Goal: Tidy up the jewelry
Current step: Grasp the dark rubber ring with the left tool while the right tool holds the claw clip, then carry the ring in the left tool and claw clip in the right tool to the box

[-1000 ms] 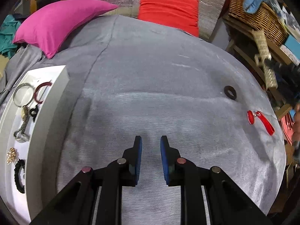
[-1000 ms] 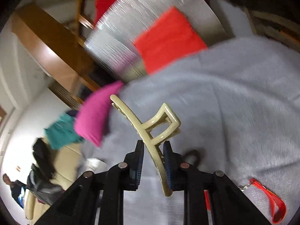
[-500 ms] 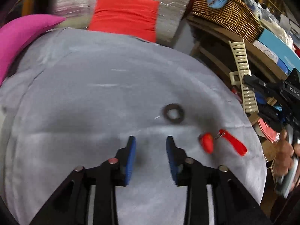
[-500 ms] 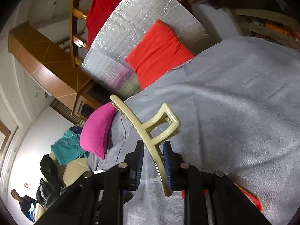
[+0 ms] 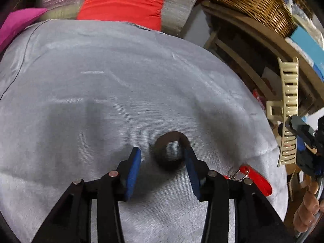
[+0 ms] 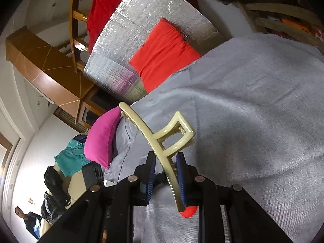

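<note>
A dark ring-shaped band (image 5: 162,154) lies on the grey bedspread (image 5: 121,93). My left gripper (image 5: 162,161) is open, low over the cloth, with the band between its blue pads, nearer the right pad. A red keychain (image 5: 256,177) lies just right of that gripper. My right gripper (image 6: 165,174) is shut on a cream hair claw clip (image 6: 162,139) and holds it in the air; the clip also shows at the right edge of the left wrist view (image 5: 289,111).
A red cushion (image 5: 123,0) and a pink pillow (image 5: 14,24) lie at the bed's far end. A wicker basket (image 5: 251,2) sits on wooden shelves right of the bed. A hand (image 5: 309,208) holds the right gripper's handle.
My left gripper has swung right, away from the white tray, opened wider and come down around the dark band. My right gripper has kept the claw clip and turned a little.
</note>
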